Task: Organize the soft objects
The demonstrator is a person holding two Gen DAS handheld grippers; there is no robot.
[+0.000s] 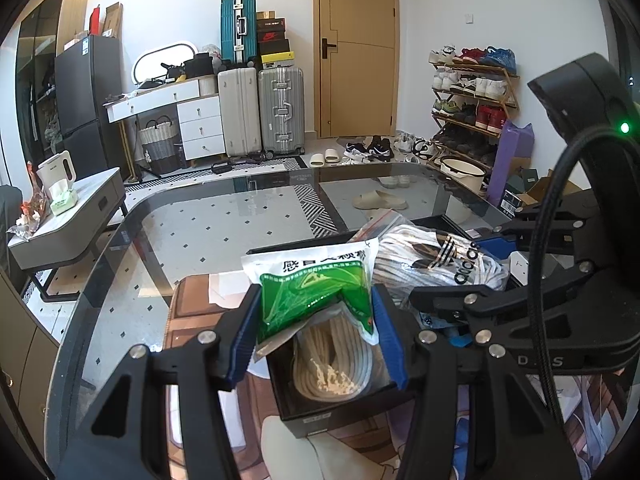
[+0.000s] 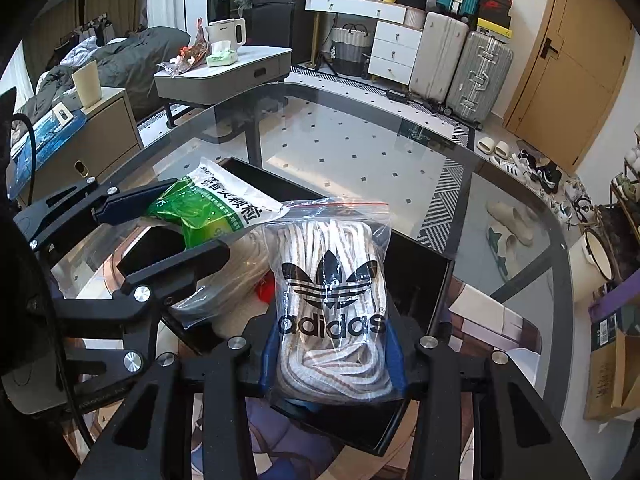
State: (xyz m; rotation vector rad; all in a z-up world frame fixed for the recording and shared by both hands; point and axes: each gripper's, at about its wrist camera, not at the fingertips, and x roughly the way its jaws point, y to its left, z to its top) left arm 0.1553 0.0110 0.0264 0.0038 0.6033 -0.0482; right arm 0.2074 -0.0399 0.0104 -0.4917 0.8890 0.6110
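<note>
The left gripper [image 1: 316, 320] squeezes the green packet [image 1: 316, 292], and the right gripper [image 2: 332, 356] squeezes the lace bag [image 2: 332, 292] (both over the black box [image 1: 320, 412]), ready to drop in.

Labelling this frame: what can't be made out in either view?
- Box floor: both views, covered by the green pouch, the adidas bag and the cord bag.
- Red item: right view, mostly hidden between bags; unidentifiable.
- Left gripper pads on the green pouch: contact hidden by the pouch's folds.
- Right gripper pads: behind the adidas bag.
- Box label: left view, too small to read.
</note>
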